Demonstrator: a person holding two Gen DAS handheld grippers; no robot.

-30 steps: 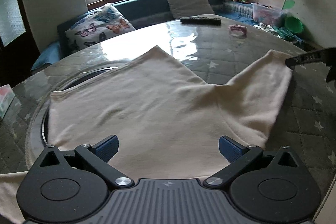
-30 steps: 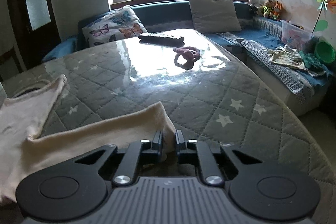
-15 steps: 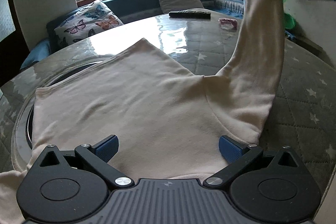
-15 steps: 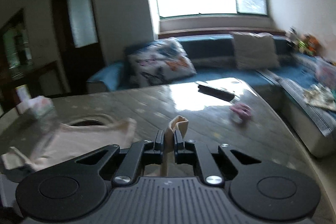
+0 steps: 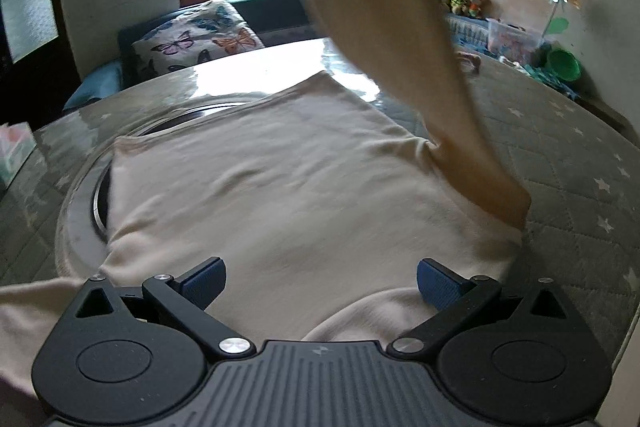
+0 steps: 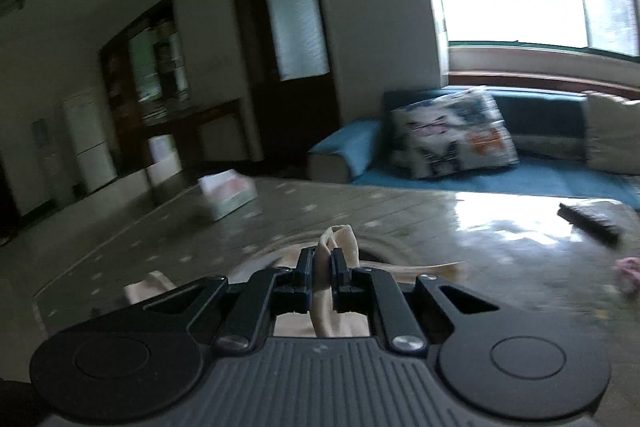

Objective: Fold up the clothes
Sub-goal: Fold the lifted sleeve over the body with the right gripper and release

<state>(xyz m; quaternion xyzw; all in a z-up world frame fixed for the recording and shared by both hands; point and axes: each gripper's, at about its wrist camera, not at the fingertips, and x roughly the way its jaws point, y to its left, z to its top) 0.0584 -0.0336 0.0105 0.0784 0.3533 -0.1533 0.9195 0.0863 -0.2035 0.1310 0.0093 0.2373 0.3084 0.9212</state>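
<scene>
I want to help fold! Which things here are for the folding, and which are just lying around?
For the folding:
- cream shirt
- its lifted sleeve
- right gripper, fingers pinching the sleeve
- left gripper, open

Just lying around:
- butterfly pillow
- tissue box
- remote control
- green bowl
- stuffed toys

Soft matt cream cloth garment (image 5: 288,187), glossy glass-topped table (image 5: 560,147) over quilted fabric, ribbed plastic gripper (image 5: 320,279)
</scene>
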